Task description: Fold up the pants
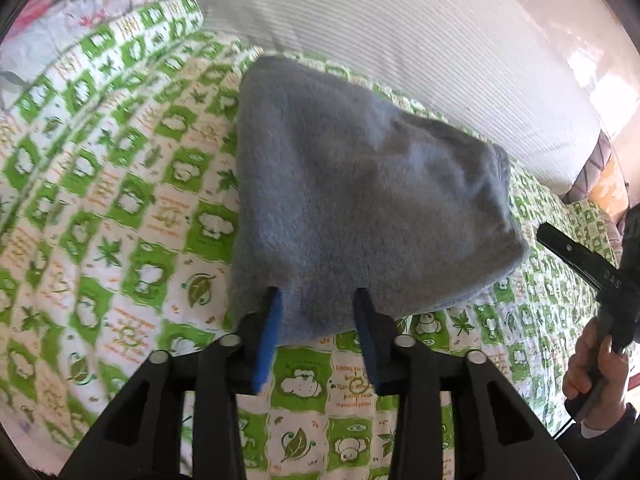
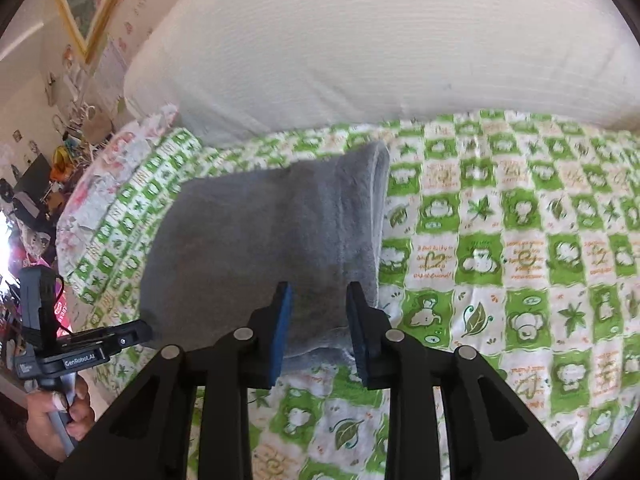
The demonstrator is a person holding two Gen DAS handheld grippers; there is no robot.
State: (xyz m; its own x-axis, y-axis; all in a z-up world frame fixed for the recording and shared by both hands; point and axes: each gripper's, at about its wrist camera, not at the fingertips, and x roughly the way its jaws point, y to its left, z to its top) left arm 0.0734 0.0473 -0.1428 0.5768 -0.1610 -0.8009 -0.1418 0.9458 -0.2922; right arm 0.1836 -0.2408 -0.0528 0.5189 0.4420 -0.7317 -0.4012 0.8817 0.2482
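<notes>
The grey fleece pants [image 1: 360, 196] lie folded into a compact bundle on the green-and-white patterned bedspread [image 1: 120, 200]. They also show in the right wrist view [image 2: 264, 248]. My left gripper [image 1: 318, 300] is open, its blue pads at the bundle's near edge, holding nothing. My right gripper [image 2: 318, 294] is open too, its pads just over the bundle's near right corner. The right gripper also shows in the left wrist view [image 1: 580, 260], held in a hand at the right. The left gripper shows in the right wrist view [image 2: 80, 348] at the lower left.
A large white ribbed pillow [image 2: 360, 40] lies beyond the pants. A floral pillow [image 1: 80, 12] sits at the far left. A cluttered room and a framed picture [image 2: 92, 4] lie left of the bed.
</notes>
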